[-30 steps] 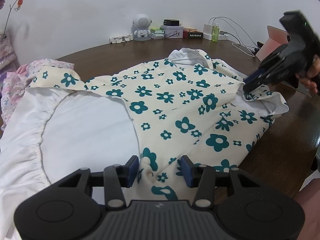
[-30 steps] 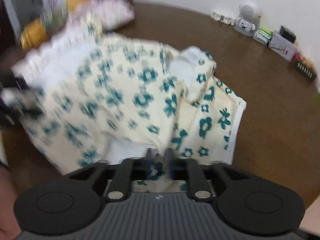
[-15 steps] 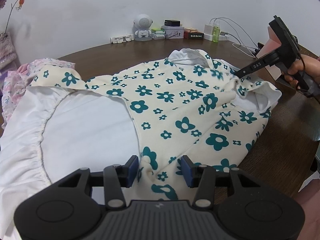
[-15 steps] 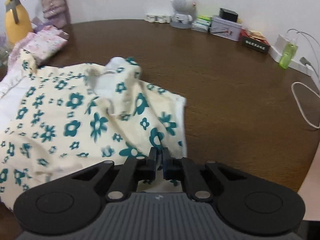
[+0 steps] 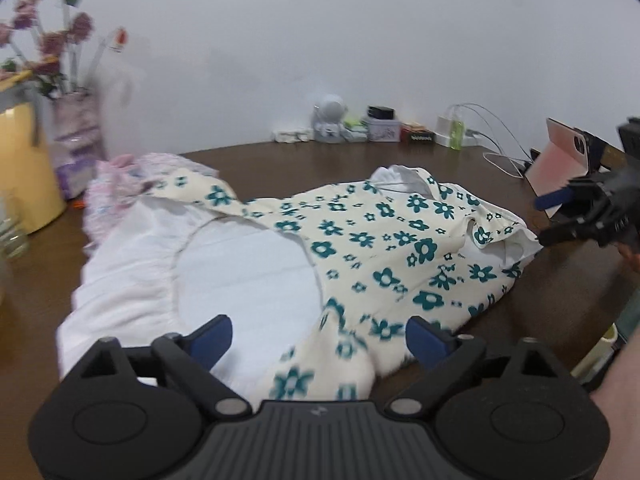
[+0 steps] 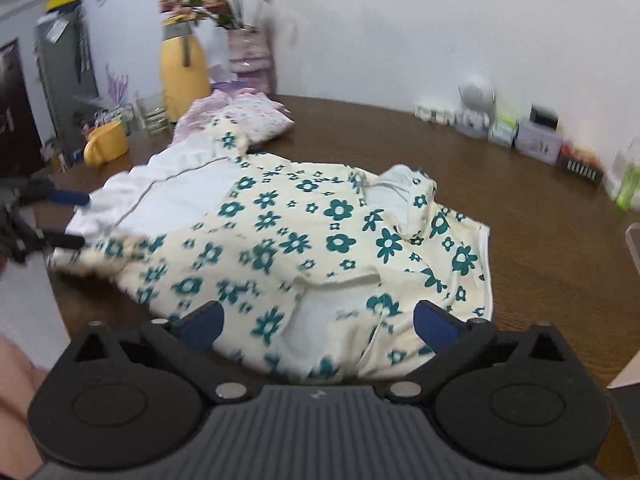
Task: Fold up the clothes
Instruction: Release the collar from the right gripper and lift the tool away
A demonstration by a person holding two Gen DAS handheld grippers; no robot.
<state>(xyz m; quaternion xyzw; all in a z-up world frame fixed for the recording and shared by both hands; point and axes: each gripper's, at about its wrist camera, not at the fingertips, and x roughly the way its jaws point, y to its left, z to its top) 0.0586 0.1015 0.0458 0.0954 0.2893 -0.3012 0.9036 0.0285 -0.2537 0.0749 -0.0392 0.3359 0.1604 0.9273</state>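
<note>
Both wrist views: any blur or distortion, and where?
Left wrist: fisheye curvature with dark corners; flowers at left smeared, floral garment soft near the open left gripper. Right wrist: motion blur strongest at the edges, white figurine ghosted; right gripper body sharp.

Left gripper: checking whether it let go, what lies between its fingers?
In the left wrist view, the left gripper stands open; the floral garment lies loose between the fingers, untouched.

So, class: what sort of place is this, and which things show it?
Probably a home living or dining room: a brown wooden table holding a floral garment, a vase of flowers, and a charger with cables.
</note>
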